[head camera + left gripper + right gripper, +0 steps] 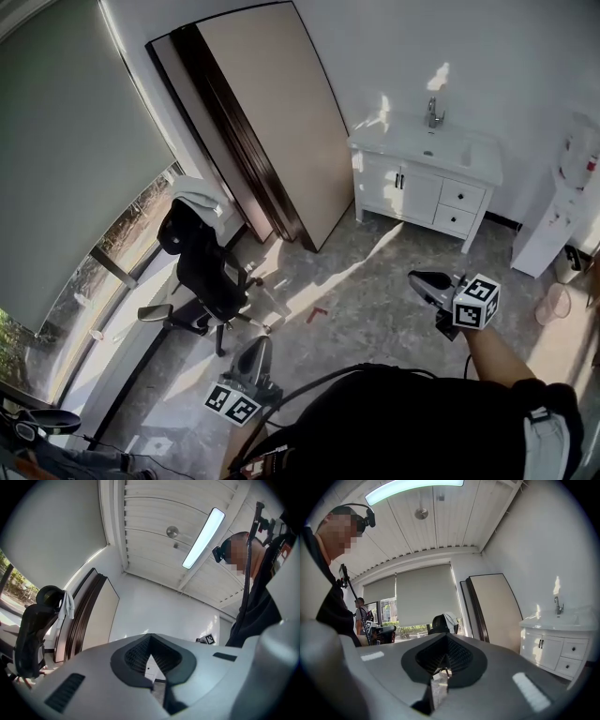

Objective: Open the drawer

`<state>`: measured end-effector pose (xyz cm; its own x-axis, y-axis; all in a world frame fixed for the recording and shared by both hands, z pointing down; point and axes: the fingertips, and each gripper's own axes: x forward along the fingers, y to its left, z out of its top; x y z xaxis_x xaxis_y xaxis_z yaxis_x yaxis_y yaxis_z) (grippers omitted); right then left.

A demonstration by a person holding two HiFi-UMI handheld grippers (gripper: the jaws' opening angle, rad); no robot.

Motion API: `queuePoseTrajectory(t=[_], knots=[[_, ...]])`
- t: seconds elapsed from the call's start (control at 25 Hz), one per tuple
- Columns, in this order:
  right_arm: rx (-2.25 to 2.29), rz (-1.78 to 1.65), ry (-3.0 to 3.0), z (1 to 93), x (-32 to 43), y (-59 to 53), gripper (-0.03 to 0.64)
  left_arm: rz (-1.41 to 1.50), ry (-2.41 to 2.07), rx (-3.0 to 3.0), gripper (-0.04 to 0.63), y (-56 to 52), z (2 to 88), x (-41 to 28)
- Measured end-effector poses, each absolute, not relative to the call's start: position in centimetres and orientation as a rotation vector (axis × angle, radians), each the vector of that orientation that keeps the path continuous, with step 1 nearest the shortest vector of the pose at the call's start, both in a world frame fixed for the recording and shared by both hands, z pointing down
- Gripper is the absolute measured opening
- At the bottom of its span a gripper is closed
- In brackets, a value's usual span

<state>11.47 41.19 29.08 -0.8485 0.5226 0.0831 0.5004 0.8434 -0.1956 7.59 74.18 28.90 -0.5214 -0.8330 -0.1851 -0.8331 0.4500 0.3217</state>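
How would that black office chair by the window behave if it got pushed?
The black office chair would probably roll rather than tip: it stands on a wide star base, seemingly on casters. The white cloth draped over its backrest looks loose and may slide off.

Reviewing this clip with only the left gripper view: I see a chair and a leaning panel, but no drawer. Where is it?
Observer: The head view shows a white vanity against the far wall, with two drawers on its right side, both shut.
Operator: Is either tool near it?
Observer: No. The left tool and the right tool both hang over the floor, short of the vanity.
Operator: Is the right tool carrying anything?
Observer: The right gripper view shows its jaws together with nothing between them.
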Motion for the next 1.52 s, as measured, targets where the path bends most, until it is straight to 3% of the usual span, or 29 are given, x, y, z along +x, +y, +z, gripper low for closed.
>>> queuePoseTrajectory(t=[0.44,0.84,1.16,1.52], knots=[[-0.955,0.279,-2.814,31.2,-2.4,36.8,-0.002,0.600,2.731,-1.419,-0.003,69.8,29.4,-1.7],[-1.212,0.209,-2.774,27.2,-17.9,30.6,-0.002,0.585,2.773,-1.207,-0.003,61.9,26.0,-12.2],[-1.161,0.237,-2.755,28.6,-24.6,26.5,-0.002,0.576,2.800,-1.232,-0.003,58.5,26.9,-19.2],[-0.964,0.190,-2.831,28.9,-32.7,27.0,-0.002,0.597,2.678,-1.463,-0.003,58.5,28.1,-31.5]])
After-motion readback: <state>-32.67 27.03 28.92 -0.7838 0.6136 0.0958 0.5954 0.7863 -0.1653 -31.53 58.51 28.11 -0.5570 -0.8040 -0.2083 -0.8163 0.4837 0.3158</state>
